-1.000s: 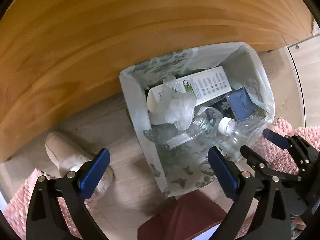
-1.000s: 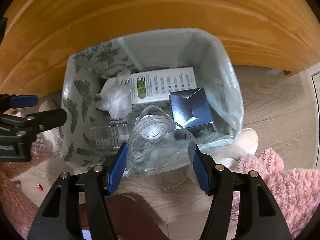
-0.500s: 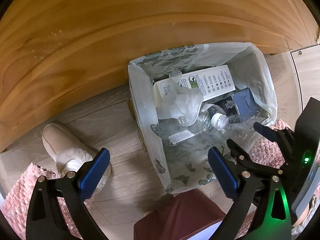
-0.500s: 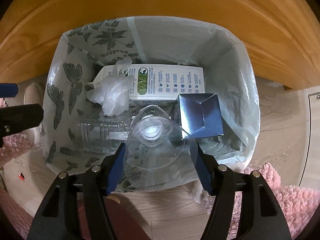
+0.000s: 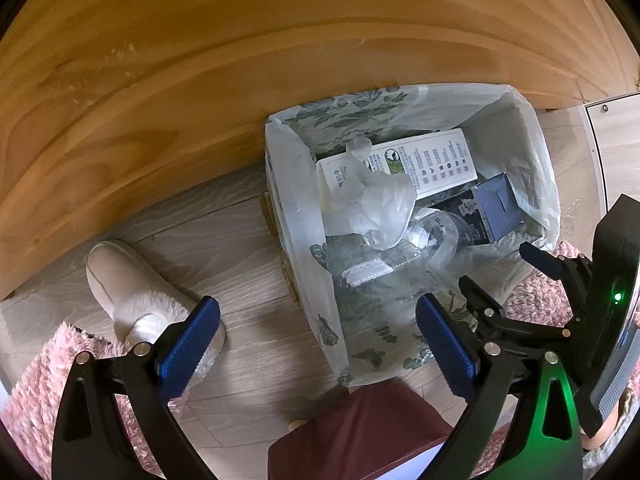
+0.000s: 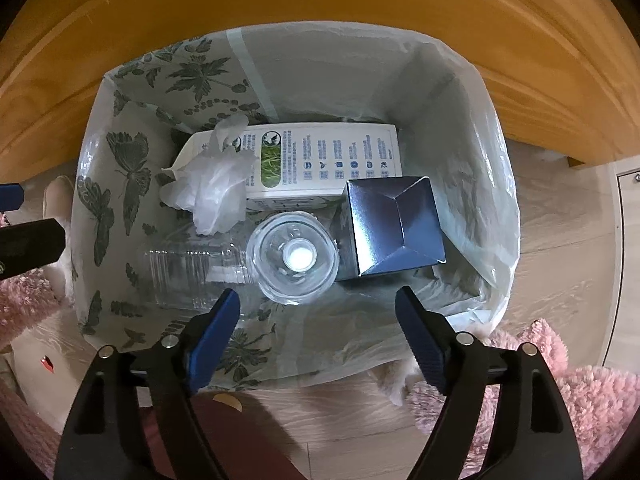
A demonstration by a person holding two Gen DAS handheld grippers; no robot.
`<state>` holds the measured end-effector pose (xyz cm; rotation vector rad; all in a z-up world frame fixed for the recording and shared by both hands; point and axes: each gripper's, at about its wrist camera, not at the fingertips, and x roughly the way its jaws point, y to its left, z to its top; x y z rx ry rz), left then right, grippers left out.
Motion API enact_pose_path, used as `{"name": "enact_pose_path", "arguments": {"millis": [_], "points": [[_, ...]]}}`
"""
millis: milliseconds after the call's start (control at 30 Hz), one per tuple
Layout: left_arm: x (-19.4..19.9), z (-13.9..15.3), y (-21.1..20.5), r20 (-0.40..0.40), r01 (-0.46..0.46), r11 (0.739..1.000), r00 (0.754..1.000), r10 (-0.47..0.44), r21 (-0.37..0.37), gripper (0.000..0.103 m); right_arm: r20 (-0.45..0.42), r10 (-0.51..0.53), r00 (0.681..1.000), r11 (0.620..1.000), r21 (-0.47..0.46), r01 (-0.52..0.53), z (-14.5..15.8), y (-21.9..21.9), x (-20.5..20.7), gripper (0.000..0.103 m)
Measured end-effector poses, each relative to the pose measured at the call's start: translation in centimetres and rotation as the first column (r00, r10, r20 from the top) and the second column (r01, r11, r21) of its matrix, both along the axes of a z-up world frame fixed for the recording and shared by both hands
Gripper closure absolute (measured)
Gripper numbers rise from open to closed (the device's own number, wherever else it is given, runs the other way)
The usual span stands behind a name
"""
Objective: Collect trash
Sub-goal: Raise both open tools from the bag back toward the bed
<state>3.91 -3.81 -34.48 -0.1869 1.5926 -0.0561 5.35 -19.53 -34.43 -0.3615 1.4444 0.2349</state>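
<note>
A bin lined with a leaf-and-butterfly plastic bag [image 6: 360, 52] stands against a wooden panel. Inside lie a white carton [image 6: 324, 160], a blue box [image 6: 396, 224], crumpled clear plastic [image 6: 216, 188] and a clear bottle on its side [image 6: 188, 264]. Another clear bottle [image 6: 294, 258] stands on end among them, its white cap showing through. My right gripper [image 6: 316, 304] hangs over the bin's near rim, jaws opening, with nothing between the pads. My left gripper [image 5: 316, 308] is open and empty over the bin's left wall [image 5: 280, 184] and the floor.
A white fluffy slipper [image 5: 132, 292] lies on the pale wood floor left of the bin. Pink shaggy rug [image 6: 560, 392] borders the bin's near side. Dark red clothing of the person [image 5: 360, 432] fills the bottom edge. The wooden panel [image 5: 280, 40] closes off the far side.
My right gripper sank toward the bin and spread its jaws; the clear bottle it held slipped out and now stands in the bin. The left gripper stayed open.
</note>
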Motion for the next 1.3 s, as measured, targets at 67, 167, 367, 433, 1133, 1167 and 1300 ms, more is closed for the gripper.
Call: {"name": "enact_pose_path", "arguments": {"millis": [67,167,367,433,1133,1167,1300], "points": [[0.0,0.0,0.0,0.001,0.001,1.000,1.000,-0.001,0.000,0.008,-0.001,-0.007,1.000,1.000,0.000,0.007,0.0,-0.1,0.0,0.024],[0.0,0.0,0.0,0.001,0.002,1.000,1.000,-0.002,-0.001,0.008,0.005,-0.017,1.000,1.000,-0.001,0.017,0.1,-0.2,0.1,0.024],[0.1,0.1,0.1,0.002,-0.003,1.000,1.000,0.003,-0.005,0.008,0.021,-0.045,0.999,0.999,0.009,0.045,0.9,-0.6,0.1,0.020],[0.0,0.2,0.1,0.007,0.000,1.000,1.000,0.000,-0.003,0.008,0.030,-0.052,0.998,0.998,0.021,0.051,1.3,-0.7,-0.1,0.018],[-1.2,8.3,-0.3,0.311,0.061,0.998,0.949,-0.054,-0.012,0.008,0.295,-0.124,0.947,0.979,0.194,0.067,11.6,-3.1,-2.2,0.008],[-1.3,9.1,-0.4,0.338,0.063,0.998,0.940,-0.055,-0.014,0.008,0.322,-0.121,0.939,0.977,0.206,0.055,12.6,-3.2,-2.4,0.008],[-2.0,13.2,-0.1,0.473,0.068,0.997,0.880,-0.042,-0.039,0.008,0.410,-0.139,0.901,0.967,0.253,0.034,15.9,-4.1,-2.5,0.008]]}}
